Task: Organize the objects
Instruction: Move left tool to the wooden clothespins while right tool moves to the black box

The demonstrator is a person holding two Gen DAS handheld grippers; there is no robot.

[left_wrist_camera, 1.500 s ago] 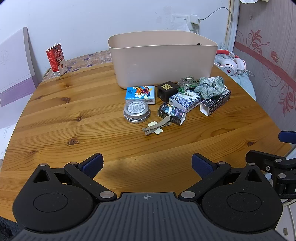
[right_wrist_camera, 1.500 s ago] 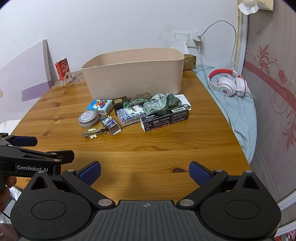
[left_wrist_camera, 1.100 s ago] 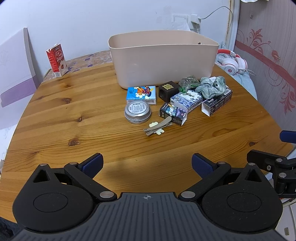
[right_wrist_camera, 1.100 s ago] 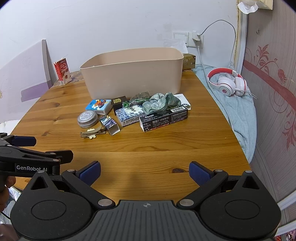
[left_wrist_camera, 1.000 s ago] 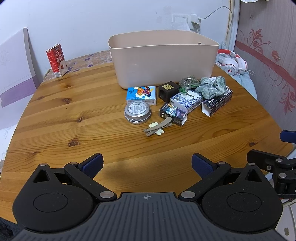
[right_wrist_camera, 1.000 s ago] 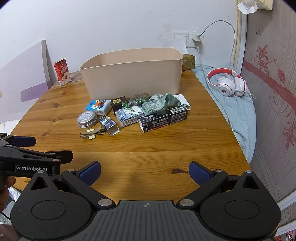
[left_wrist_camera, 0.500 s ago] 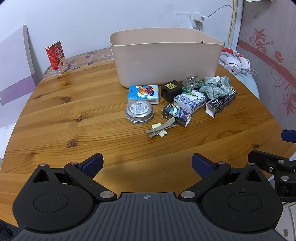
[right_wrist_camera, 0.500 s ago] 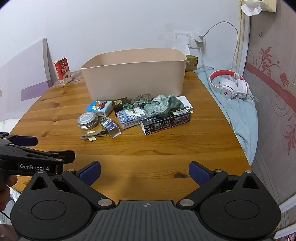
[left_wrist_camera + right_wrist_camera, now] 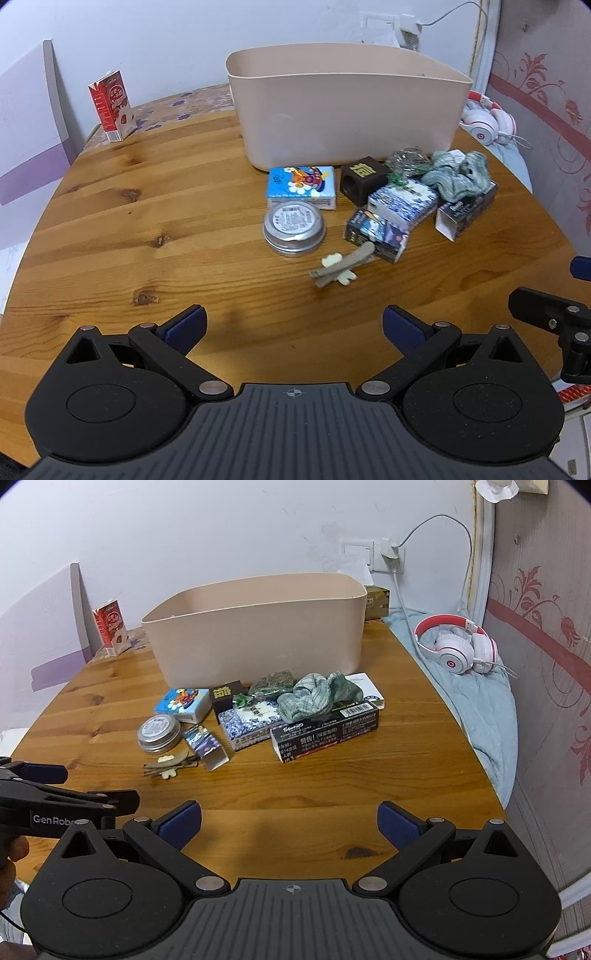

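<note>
Both the left gripper (image 9: 293, 326) and right gripper (image 9: 289, 823) gape wide and empty before small clutter beside a beige plastic bin (image 9: 258, 635), where the round silver tin (image 9: 294, 229), likely light, rigid and slippery, suits a grip across its rim.

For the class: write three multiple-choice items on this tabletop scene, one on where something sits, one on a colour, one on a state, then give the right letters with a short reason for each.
1. Where does the round tin lie?
A. inside the bin
B. on the table in front of the cartoon box
C. on the headphones

2. What colour is the bin?
A. beige-pink
B. green
C. black

3. How do both grippers stand?
A. shut on the tin
B. shut on the cloth
C. open, holding nothing

Key: 1 B, the tin rests on the wooden table just nearer than the cartoon box. 2 A, its walls are pale beige-pink. 3 C, the left gripper and right gripper show fingers spread apart over bare wood.
</note>
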